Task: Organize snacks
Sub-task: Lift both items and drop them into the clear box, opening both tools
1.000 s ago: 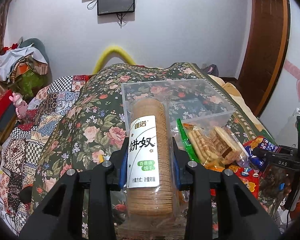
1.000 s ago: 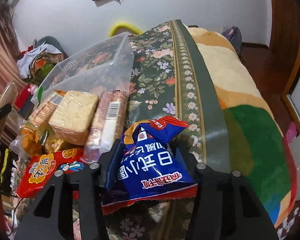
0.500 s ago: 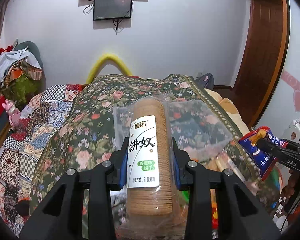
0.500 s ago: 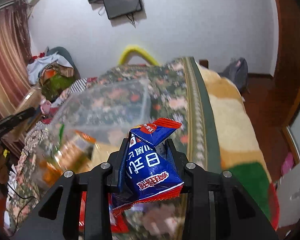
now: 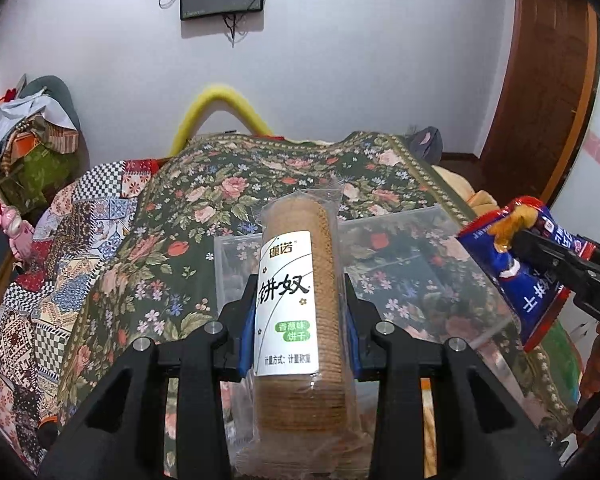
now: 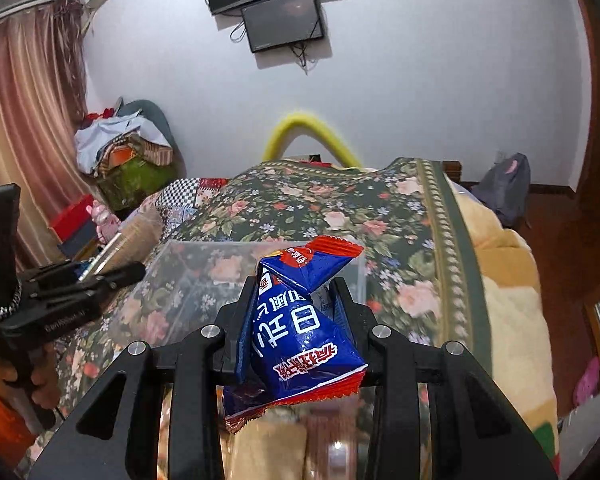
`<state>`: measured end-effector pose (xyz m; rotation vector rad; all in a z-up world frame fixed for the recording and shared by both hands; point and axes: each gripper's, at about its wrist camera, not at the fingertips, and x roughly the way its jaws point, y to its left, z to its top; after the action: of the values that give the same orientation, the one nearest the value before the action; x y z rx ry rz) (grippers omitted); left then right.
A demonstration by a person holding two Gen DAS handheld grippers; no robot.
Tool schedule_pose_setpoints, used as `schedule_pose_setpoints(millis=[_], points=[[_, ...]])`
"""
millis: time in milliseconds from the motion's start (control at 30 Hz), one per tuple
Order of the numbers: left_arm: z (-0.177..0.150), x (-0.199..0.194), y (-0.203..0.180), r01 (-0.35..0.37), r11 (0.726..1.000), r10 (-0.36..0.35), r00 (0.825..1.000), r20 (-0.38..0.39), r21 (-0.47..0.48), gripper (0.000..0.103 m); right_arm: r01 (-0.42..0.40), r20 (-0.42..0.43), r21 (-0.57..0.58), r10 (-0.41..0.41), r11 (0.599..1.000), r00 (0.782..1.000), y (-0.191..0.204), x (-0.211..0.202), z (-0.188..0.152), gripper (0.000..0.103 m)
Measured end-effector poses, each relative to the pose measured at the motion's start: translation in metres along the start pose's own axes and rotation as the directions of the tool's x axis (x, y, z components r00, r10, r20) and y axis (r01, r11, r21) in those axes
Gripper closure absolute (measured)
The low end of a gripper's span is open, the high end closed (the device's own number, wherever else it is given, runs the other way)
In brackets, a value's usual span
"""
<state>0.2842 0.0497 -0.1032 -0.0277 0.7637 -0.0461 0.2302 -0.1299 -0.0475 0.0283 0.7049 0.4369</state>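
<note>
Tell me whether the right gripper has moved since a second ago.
Yes. The right gripper with its blue packet has risen: it was low by the snack pile and is now above the clear box.

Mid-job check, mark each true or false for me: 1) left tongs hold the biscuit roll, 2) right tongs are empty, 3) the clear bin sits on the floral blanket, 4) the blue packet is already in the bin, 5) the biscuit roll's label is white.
1) The left tongs hold the biscuit roll. True.
2) The right tongs are empty. False: they are shut on a blue packet.
3) The clear bin sits on the floral blanket. True.
4) The blue packet is already in the bin. False: it is held in the air, not yet released.
5) The biscuit roll's label is white. True.
</note>
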Motion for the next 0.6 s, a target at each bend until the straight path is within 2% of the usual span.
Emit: schedule_pose_setpoints(millis=[267,500,600], points=[[0.002,0.047,0.002,0.012,1.0,-0.011,0.995,-0.098,0.013,0.067,-0.017,-0.098,-0.024,0.014,1.0,0.995,0.004,0.048,0.008,0.071],[-0.005,0.069,-0.001,0.047,0.998,-0.04,0.986,-0.16,0.039,0.067,-0.025,-0.202,-0.042,0.016,0.999,0.979,0.005,0.079,-0.003,0.07],[-0.008,0.066,-0.006,-0.002,0.997,0.012,0.99,-0.137,0.075,0.066,-0.027,-0.222,-0.051,0.015,0.998,0.975,0.004,0.082,-0.007,0.069]])
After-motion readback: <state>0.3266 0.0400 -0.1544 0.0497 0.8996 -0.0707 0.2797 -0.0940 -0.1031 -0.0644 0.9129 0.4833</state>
